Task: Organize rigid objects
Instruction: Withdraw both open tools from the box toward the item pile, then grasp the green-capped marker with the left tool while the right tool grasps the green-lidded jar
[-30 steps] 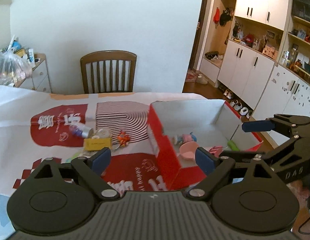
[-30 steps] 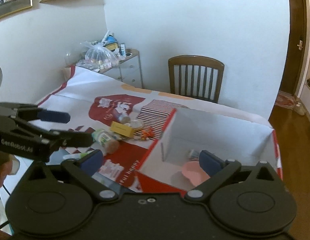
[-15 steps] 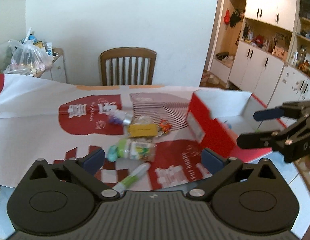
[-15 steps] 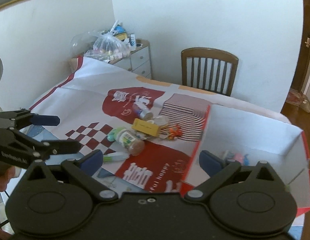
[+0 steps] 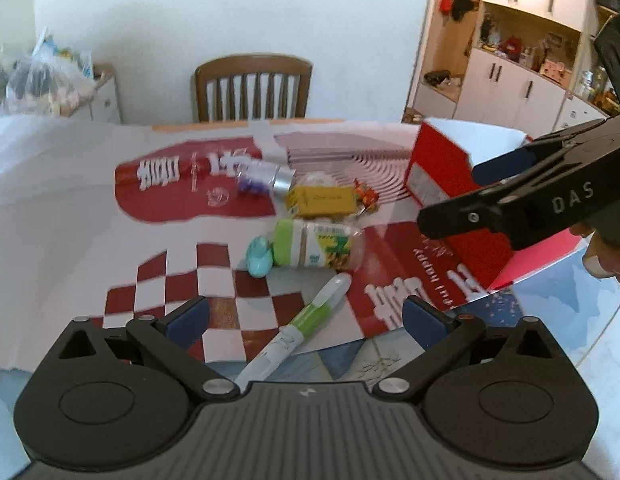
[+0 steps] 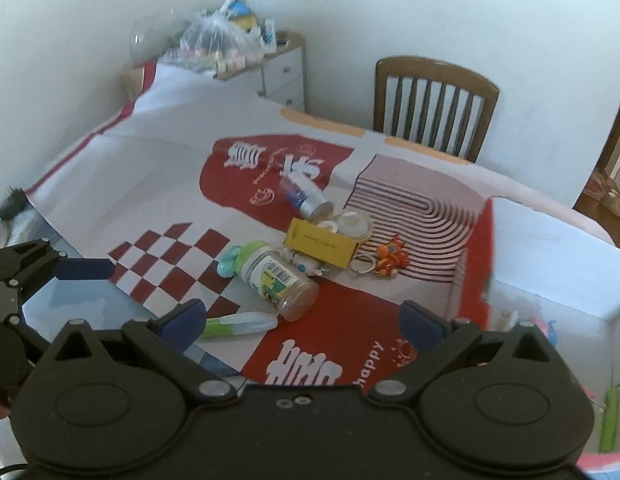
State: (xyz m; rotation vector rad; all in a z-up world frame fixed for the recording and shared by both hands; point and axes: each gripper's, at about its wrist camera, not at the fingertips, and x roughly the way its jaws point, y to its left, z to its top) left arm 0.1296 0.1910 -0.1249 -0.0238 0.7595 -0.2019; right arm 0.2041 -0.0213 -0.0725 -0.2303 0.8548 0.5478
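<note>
Left gripper (image 5: pixel 306 316) jaws spread wide, empty, above green-and-white marker pen (image 5: pixel 306 330). Beyond: teal duck toy (image 5: pixel 260 258), green-lidded clear plastic jar (image 5: pixel 315 244) lying flat, yellow cardboard box (image 5: pixel 321 200). Red-and-white open carton (image 5: pixel 441 168) at right. Right gripper (image 6: pixel 302 322) wide apart, empty.

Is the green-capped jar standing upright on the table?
No, the green-capped jar lies on its side on the paper sheet, beside the yellow box.
</note>
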